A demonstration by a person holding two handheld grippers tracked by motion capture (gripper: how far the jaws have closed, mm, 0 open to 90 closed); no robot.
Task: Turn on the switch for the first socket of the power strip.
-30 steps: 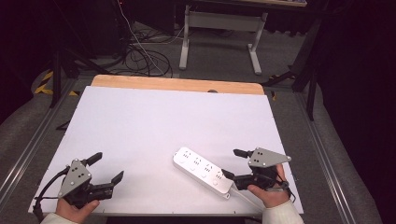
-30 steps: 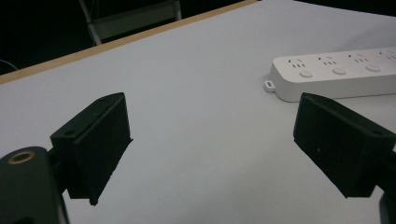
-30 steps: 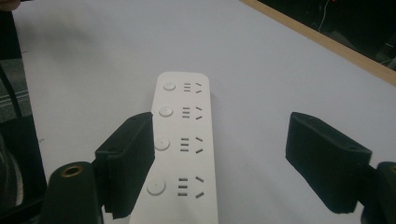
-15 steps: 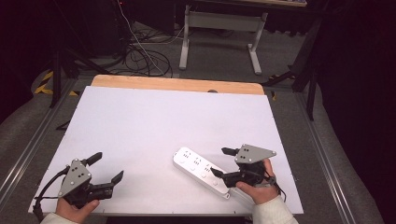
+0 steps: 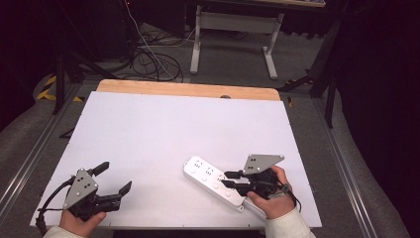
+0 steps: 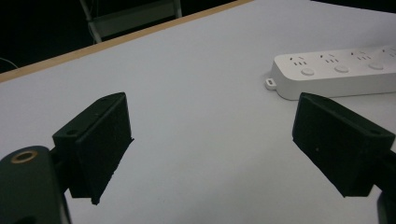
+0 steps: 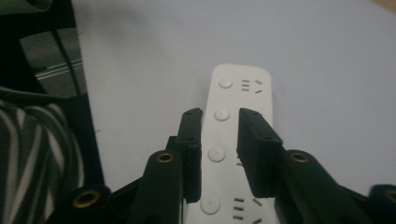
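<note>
1. My right gripper (image 7: 219,123) is hovering over the white power strip (image 5: 214,182), jaws narrowed but parted, a gap showing between them; whether they are touching it is hard to tell.
2. The strip is lying on the white table (image 5: 173,129) near its front right; my hand is hiding its near end.
3. My left gripper (image 5: 113,178) is resting wide open, well apart, gripping nothing.
</note>
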